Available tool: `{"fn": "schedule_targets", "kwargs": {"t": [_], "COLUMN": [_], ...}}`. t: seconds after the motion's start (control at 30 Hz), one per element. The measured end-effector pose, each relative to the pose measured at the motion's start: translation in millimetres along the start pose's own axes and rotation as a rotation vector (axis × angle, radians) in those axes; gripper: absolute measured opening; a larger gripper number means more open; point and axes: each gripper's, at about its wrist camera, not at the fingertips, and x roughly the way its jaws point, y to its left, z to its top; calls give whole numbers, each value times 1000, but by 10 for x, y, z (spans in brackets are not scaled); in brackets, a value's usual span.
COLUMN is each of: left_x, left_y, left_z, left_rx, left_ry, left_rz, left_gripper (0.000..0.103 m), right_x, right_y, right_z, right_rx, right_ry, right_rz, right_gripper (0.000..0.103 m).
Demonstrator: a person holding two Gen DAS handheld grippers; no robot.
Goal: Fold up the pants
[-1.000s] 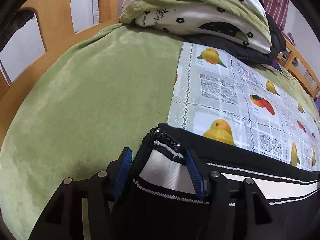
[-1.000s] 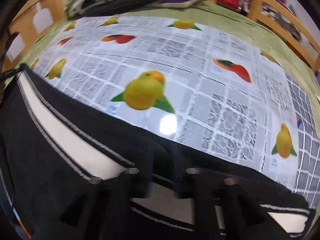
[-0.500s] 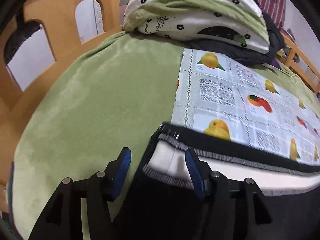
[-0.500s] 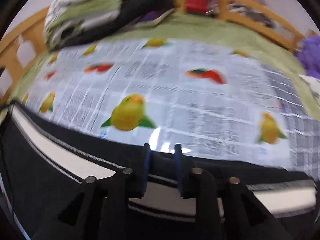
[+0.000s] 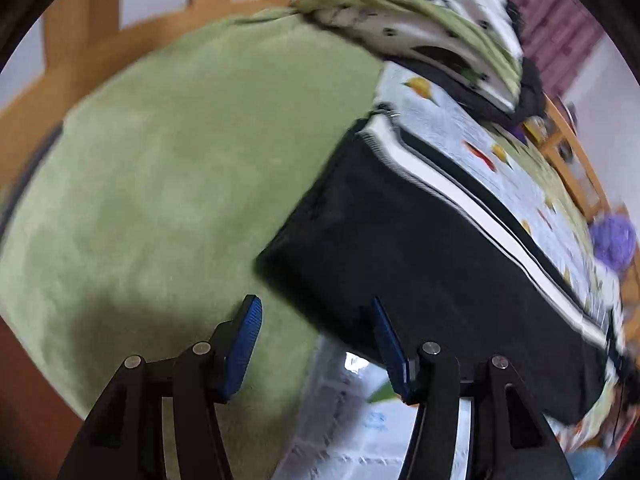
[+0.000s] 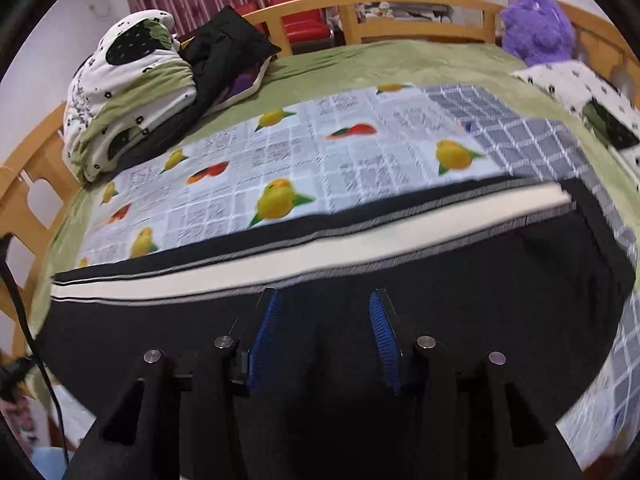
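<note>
Black pants (image 6: pixel 400 264) beneath right tool (image 6: pixel 324 340).

— What's the bed (image 6: pixel 400 60) covered with?
— A matt green plush blanket (image 5: pixel 180 160), with a glossy fruit-print plastic sheet (image 6: pixel 320 152) over it. The rails (image 6: pixel 400 0) are varnished wood.
— And the pants (image 6: pixel 480 280)?
— Matt black cloth with a white knit stripe. Each hand-held gripper (image 6: pixel 324 336) is matt black plastic, ribbed blue pads (image 6: pixel 266 328), metal pins.

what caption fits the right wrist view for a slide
Open right gripper above black pants with a white side stripe, laid flat on a fruit-print cloth.
</note>
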Motion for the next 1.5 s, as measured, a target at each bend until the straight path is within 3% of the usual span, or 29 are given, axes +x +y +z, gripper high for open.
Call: {"fn": "schedule_targets", "kwargs": {"t": [0.07,0.1,0.17,0.23,0.4,0.5,0.57,0.7,0.77,0.9,0.97,1.07,1.2,1.37,1.5], "left_x": [111,147,274,296,314,232,4,-477,-678,-916,-935,-777,-374,151,304], "left_y": [135,173,277,351,167,63,-168,-939,-1399,-2388,-2905,-3568,-4108,-4254,-4150], "left_z": [68,99,192,188,214,321,402,481,446,142,-107,-549,-1114,-1729,-1903], "left_rx": [-94,-119,-181,-250,-210,-200,-120,111,212,403,494,595,663,680,691], "left_ry": [-36,-59,-74,-82,-82,-95,-151,-248,-280,-339,-360,-322,-217,-41,89], "left_rz": [-72,-94,-109,-161,-85,-40,-44,12,10,-8,-19,-75,-161,-225,-215], "left_gripper": [53,48,29,27,40,30,22,21,21,20,20,19,19,21,28], "right_x": [-96,-140,-248,-364,-676,-741,-707,-572,-428,-90,-44,-88,-275,-322,-288], "right_y": [81,112,186,263,489,643,725,720,632,320,161,-85,-380,-565,-486], "right_z": [-57,-85,-132,-164,-182,-212,-235,-323,-378,-464,-475,-462,-516,-574,-577], "right_rx": [1,2,9,15,22,25,14,5,-4,6,62,161,201,247,189], "right_ry": [5,4,2,0,-68,-126,-138,-188,-162,-78,-52,-60,-135,-131,-121], "right_rz": [-6,-5,-9,-16,0,-3,6,-5,-14,-63,-16,89,29,52,26], "right_gripper": [47,47,47,47,49,57,57,57,57,56,55,55,55,55,55]}}
